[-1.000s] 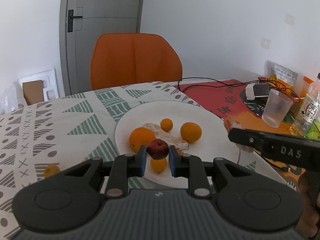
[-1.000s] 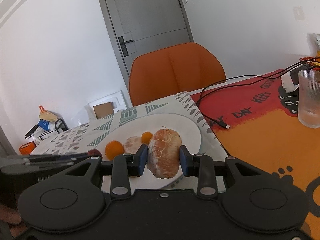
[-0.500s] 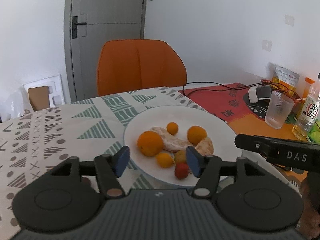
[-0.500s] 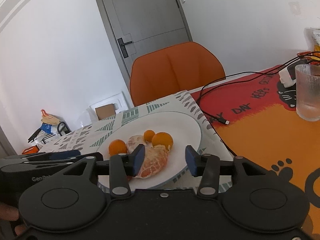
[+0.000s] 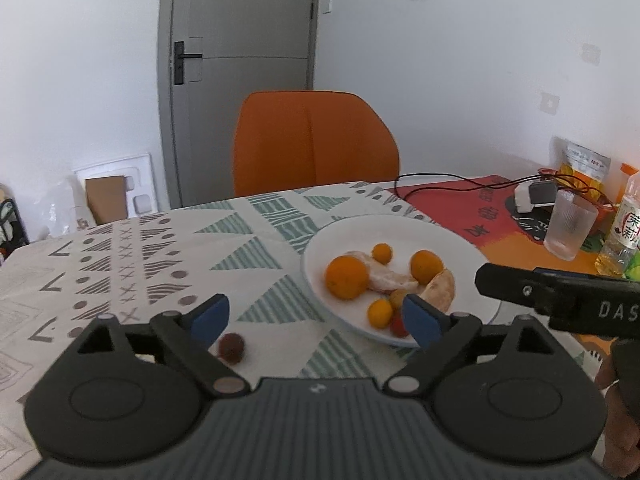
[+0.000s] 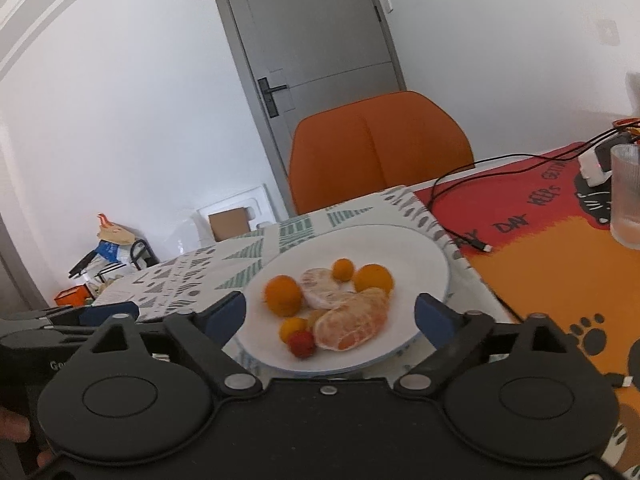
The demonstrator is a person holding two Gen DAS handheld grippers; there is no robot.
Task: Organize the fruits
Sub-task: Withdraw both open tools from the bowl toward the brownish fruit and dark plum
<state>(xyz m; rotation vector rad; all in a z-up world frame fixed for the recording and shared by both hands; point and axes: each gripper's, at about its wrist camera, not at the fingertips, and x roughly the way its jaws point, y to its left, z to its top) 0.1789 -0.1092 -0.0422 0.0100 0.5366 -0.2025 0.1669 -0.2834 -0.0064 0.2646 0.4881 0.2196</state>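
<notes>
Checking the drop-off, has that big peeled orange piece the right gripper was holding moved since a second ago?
Yes. The peeled orange piece has gone from between the right gripper pads down onto the white plate, beside the small red fruit; the jaws have just been opening.

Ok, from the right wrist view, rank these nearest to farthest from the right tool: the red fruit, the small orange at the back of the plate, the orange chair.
1. Red fruit, at the plate's near edge, just ahead of the open right tool.
2. Small orange, toward the plate's far side.
3. Orange chair, beyond the table's far edge.
</notes>
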